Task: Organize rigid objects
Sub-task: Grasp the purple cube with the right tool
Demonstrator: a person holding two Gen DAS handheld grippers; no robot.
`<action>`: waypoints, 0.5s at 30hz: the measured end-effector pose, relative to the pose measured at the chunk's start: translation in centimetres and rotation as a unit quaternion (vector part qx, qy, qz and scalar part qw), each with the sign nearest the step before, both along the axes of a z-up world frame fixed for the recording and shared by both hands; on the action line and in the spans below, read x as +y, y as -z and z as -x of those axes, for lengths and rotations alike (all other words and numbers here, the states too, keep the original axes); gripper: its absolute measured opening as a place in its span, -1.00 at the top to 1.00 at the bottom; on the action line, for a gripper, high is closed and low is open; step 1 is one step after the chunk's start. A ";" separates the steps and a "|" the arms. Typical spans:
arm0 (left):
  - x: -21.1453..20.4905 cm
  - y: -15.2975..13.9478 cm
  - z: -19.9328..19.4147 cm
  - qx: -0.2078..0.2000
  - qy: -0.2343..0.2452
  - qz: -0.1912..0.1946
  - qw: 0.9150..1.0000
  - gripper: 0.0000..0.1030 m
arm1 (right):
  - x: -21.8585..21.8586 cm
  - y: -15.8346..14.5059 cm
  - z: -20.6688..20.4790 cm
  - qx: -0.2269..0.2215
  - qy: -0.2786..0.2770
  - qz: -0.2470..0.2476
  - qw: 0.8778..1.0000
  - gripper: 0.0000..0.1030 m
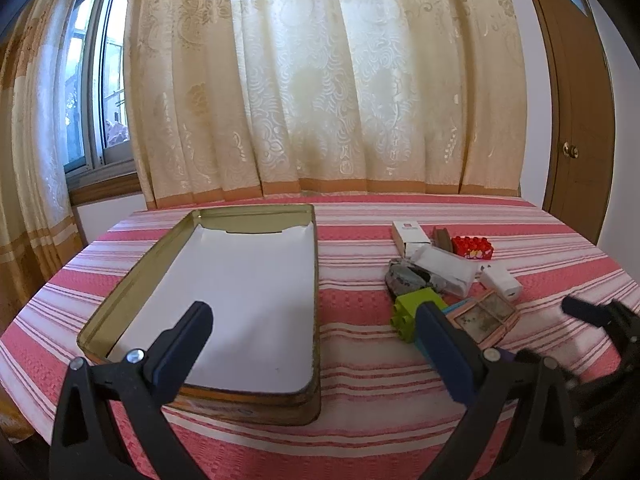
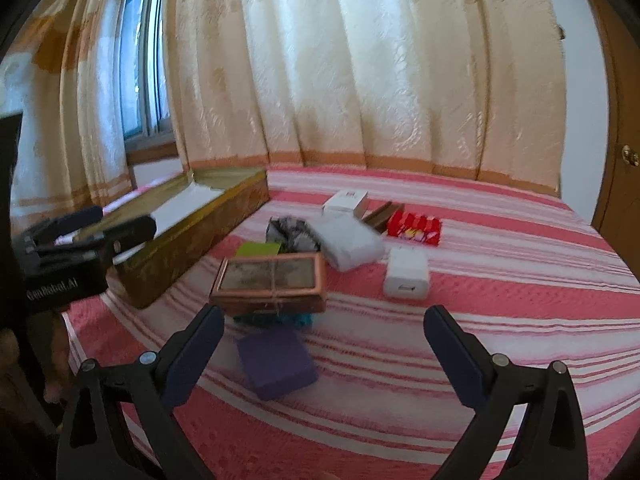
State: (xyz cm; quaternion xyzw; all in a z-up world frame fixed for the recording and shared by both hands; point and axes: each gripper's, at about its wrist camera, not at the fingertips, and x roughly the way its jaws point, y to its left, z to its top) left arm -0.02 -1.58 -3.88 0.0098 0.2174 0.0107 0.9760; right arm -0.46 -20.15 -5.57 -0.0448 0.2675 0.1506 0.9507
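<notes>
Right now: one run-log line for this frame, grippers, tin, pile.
left gripper: open, over tin | right gripper: open, empty, above purple block | tin: nothing inside but white liner | pile beside tin: unsorted

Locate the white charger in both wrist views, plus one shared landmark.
Left wrist: white charger sits right of centre, at the right edge of the clutter, beyond the right finger.
Right wrist: white charger sits centre-right, above the open jaws.
Shared landmark: red block, just beyond the charger in both.

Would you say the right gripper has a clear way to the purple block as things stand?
Probably yes: the right gripper is open, and the purple block lies on the cloth right between and ahead of its jaws, nothing on top.
</notes>
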 end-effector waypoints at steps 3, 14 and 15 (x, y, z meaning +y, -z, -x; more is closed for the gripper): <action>-0.2 0.0 0.1 0.002 0.001 0.000 1.000 -0.99 | 0.7 0.9 -0.4 0.022 -0.015 0.009 1.000 -0.68; -1.2 0.0 -0.2 0.016 0.022 0.008 1.000 -0.99 | 1.9 2.8 -1.5 0.078 -0.041 0.034 0.995 -0.08; -1.3 -0.1 -0.3 0.016 0.024 0.008 1.000 -0.99 | 2.1 2.7 -1.3 0.071 -0.041 0.040 0.996 0.15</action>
